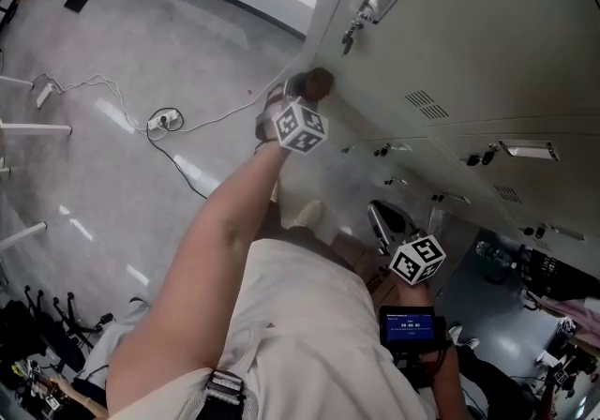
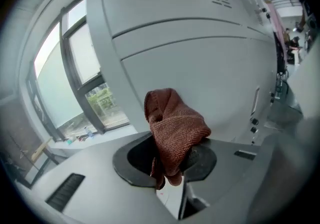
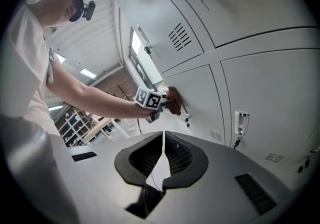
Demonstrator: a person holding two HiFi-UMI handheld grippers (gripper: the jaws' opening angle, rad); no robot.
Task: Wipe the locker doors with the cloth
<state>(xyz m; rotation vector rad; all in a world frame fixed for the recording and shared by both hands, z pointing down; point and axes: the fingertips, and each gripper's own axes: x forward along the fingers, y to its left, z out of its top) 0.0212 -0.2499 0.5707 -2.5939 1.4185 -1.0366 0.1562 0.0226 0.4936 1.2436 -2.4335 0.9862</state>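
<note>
Rust-red knitted cloth (image 2: 175,130) pinched in my left gripper (image 2: 171,162), bunched, long axis running up frame centre toward grey locker door (image 2: 200,68); my right gripper (image 3: 163,160) pressed together, empty.

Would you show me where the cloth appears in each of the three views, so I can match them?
Head view: cloth upper middle, at the left gripper, against the lockers.
Left gripper view: centre, clamped between that gripper's jaws.
Right gripper view: small, just above centre, held out at arm's length.
Shared landmark: the grey locker doors behind the cloth in all three.
</note>
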